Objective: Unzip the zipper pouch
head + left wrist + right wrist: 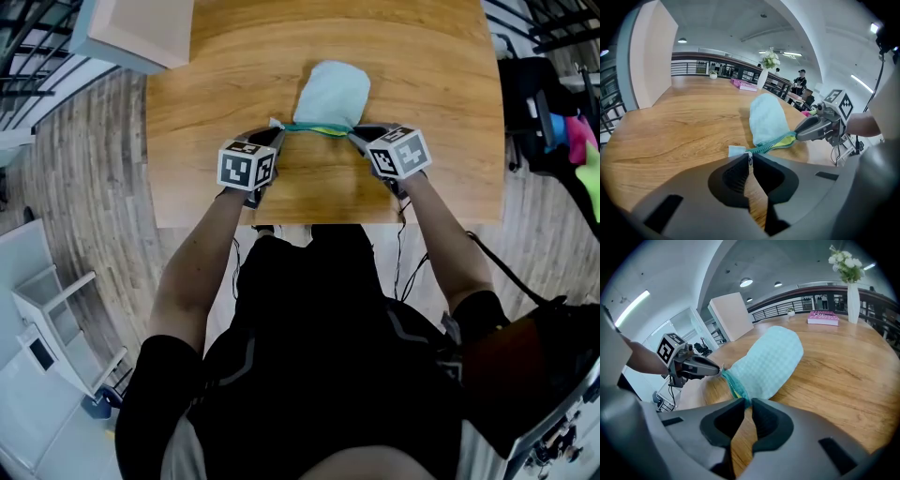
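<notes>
A light blue zipper pouch (pixel 333 92) lies on the wooden table (pixel 422 103), its teal zipper (pixel 312 128) along the near edge, parted and showing yellow lining. My left gripper (pixel 277 134) is shut on the zipper pull (pixel 750 158) at the pouch's left end, by a small blue tab (pixel 737 150). My right gripper (pixel 355 135) is shut on the pouch's right corner (pixel 743 401). In the left gripper view the pouch (pixel 767 119) runs away from me and the right gripper (pixel 800 132) nips its far end. The right gripper view shows the pouch (pixel 768 363) and the left gripper (pixel 718 370).
A white box (pixel 131 33) stands on the table's far left corner. A white vase of flowers (pixel 853 289) and a pink book (pixel 823 317) sit at the table's far side. The near table edge (pixel 328 223) runs just behind both grippers. A white shelf (pixel 52 309) stands on the floor at left.
</notes>
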Demonstrator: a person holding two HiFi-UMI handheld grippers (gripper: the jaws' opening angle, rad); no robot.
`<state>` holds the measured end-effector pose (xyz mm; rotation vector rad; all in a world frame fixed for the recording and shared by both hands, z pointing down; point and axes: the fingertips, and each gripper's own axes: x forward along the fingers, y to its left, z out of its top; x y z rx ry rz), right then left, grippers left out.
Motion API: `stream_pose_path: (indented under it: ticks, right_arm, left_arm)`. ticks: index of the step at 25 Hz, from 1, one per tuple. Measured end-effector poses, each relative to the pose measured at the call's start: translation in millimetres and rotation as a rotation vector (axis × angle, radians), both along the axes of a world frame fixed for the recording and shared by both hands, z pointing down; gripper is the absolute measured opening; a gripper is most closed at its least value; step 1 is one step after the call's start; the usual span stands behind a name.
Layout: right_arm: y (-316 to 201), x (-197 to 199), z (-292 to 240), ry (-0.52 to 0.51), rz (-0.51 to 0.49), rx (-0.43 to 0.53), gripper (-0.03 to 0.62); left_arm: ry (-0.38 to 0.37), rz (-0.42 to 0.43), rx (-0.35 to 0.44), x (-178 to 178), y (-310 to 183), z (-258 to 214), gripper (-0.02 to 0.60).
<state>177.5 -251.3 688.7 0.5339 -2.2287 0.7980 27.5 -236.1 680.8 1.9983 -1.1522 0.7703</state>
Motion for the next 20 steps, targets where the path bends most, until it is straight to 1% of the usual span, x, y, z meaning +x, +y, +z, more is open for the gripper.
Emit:
stream_pose_path:
  ticks: [3, 6, 10, 13, 17, 20]
  right_arm:
    - [-1, -3, 0, 0.001, 0.006, 0.000, 0.063]
    - [-3, -5, 0, 0.023, 0.017, 0.010, 0.072]
    - [3, -12, -5, 0.042, 0.038, 0.011, 0.089]
    - [5, -16, -17, 0.051, 0.060, 0.026, 0.112]
    - [0, -16, -46, 0.052, 0.112, 0.069, 0.115]
    - [-5, -18, -80, 0.027, 0.140, 0.114, 0.115]
  left_arm:
    - [-0.005, 0.009, 0.014, -2, -1, -7, 0.032]
    - [-0.004, 0.013, 0.035, -8, -2, -19, 0.032]
    - [0.032, 0.012, 0.076, -24, 1, -45, 0.032]
    - [0.076, 0.045, 0.145, -30, -5, -75, 0.032]
    - [0.090, 0.106, 0.258, -34, -12, -119, 0.032]
    - [0.110, 0.114, 0.338, -42, -17, -153, 0.032]
